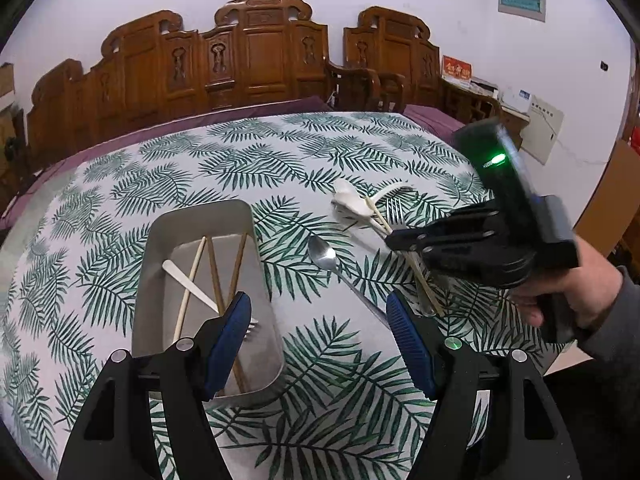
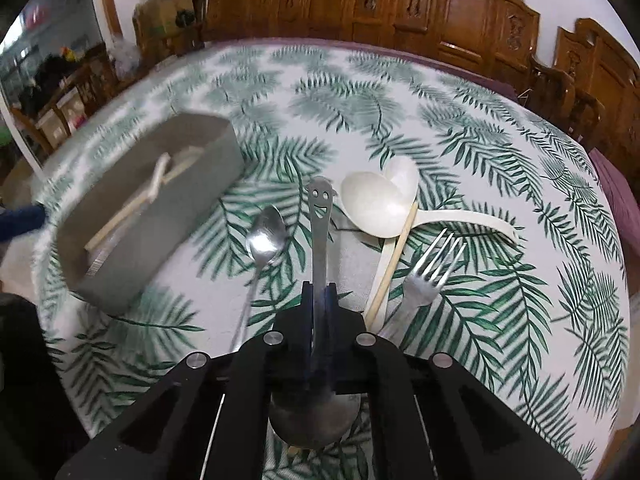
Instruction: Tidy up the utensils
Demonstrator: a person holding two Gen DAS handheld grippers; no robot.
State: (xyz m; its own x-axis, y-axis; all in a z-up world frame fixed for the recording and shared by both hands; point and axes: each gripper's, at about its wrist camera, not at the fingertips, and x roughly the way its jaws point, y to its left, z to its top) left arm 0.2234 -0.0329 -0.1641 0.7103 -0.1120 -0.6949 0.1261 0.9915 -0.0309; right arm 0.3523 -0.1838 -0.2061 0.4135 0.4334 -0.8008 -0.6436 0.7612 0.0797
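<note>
Jaws of the right gripper [image 2: 319, 300] are pressed together on the handle of a steel spoon [image 2: 319, 216]; its smiley-face handle end points away from the camera and its bowl sits low between the gripper's arms, off the tabletop [image 2: 520, 320]. Jaws of the left gripper [image 1: 320, 332] stand wide apart with nothing between the blue pads [image 1: 236, 332], hovering over the near end of a grey tray [image 1: 160, 264].

Inside the tray: several chopsticks [image 1: 188, 280], a pale flat utensil [image 1: 188, 280] lying across them, and fork tines just behind the left pad.

Loose on the leaf-print cloth, right of the tray: a second steel spoon [image 2: 266, 236], bowl toward the far side; two white soup spoons [image 2: 370, 204] overlapping; a single chopstick [image 2: 394, 256] lying across their handles; a steel fork [image 2: 430, 268] just right of that chopstick, tines pointing far.

In the left wrist view a hand [image 1: 576, 300] holds the right gripper over the loose pile. Carved wooden chairs [image 1: 256, 52] line the far wall.
</note>
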